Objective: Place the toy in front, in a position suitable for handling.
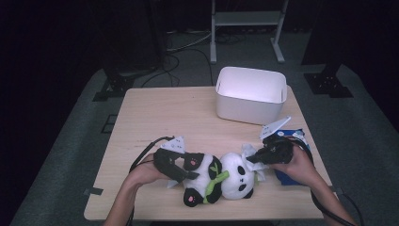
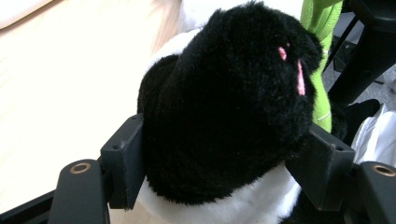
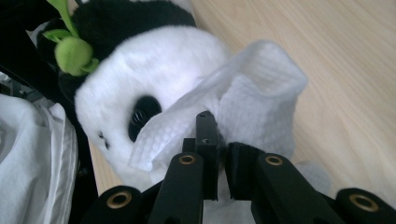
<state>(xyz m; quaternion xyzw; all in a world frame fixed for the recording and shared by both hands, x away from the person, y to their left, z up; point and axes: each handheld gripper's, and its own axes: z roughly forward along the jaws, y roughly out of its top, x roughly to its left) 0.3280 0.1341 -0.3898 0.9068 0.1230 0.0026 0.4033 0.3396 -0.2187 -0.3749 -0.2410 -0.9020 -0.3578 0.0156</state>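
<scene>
my left tool (image 1: 181, 170) sits at the lower left of centre in the high view, with its jaws spread around a black paw of the toy panda (image 1: 221, 179). in the left gripper view that paw (image 2: 229, 102) fills the middle of the frame, with one jaw pressing on its lower left side and the other on its lower right, so the left tool is clamped on the paw. a green stalk (image 2: 322, 56) runs down the upper right of that view.

the panda lies on its back on the bench (image 1: 155, 117), at the lower middle of the high view, with its white head toward the right and its pink-soled feet toward the left and bottom.

my right tool (image 1: 258, 156) is just right of the panda's head in the high view. in the right gripper view its jaws are pressed together on a white wipe (image 3: 243, 107), which is bunched up against the panda's face beside its black eye patch (image 3: 142, 114).

a white bin (image 1: 251, 94) stands at the upper right of the bench, well apart from the panda. something blue (image 1: 287, 178) lies under my right hand (image 1: 301, 167).
</scene>
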